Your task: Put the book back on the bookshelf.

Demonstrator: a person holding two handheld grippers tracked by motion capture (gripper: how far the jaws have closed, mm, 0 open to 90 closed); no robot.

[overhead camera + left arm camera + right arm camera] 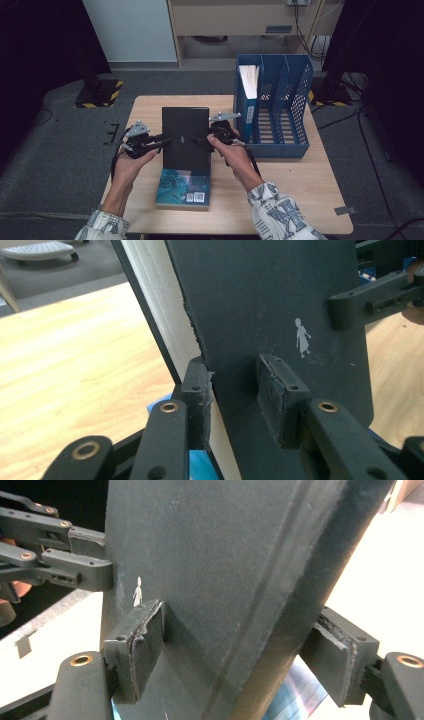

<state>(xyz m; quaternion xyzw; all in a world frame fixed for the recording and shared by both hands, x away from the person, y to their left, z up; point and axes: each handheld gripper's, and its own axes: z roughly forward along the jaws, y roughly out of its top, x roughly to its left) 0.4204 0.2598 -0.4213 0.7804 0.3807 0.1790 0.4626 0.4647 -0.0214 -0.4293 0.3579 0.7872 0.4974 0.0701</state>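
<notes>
Book point(185, 137) above second book point(183, 189), file rack point(274, 105) right

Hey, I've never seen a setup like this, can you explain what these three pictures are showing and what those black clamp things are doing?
A person sits at a wooden table and holds a hand-operated clamp tool in each hand. The high view looks down from above. The other two pictures come from small cameras riding on the clamps, looking along their jaws. The left gripper and the right gripper hold a black book by opposite edges, standing it up. The left one pinches the front cover, the right one straddles the spine side. A second book with a teal cover lies flat below. A blue file rack stands to the right, with one binder inside.
</notes>
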